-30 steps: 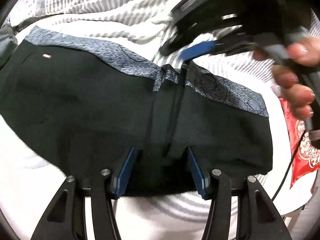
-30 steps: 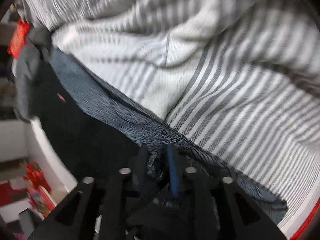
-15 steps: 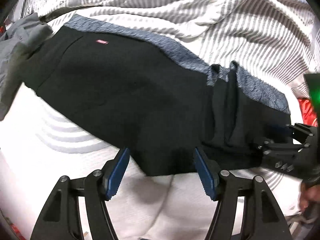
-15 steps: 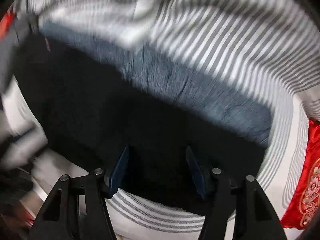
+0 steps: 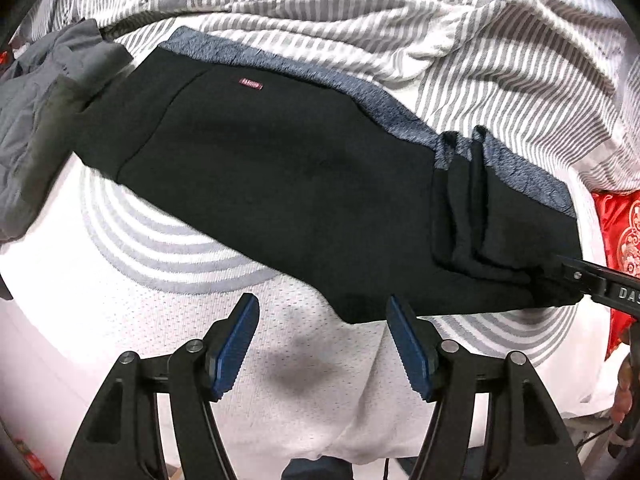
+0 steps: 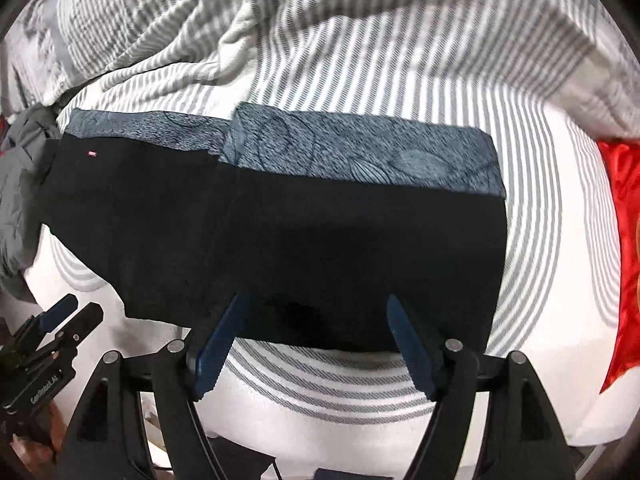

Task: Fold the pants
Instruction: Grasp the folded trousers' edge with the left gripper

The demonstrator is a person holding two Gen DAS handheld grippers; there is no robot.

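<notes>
Flat, folded black pants (image 5: 288, 184) on mattress (image 5: 120, 320); left claw (image 5: 322, 344) released near hem; right claw (image 6: 316, 336) released over hem

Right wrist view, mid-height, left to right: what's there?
Grey garment → black pants with blue-grey lining strip along their far edge → white bedding with grey curved stripes → red fabric. The left tongs sit lower left, off that line.
</notes>
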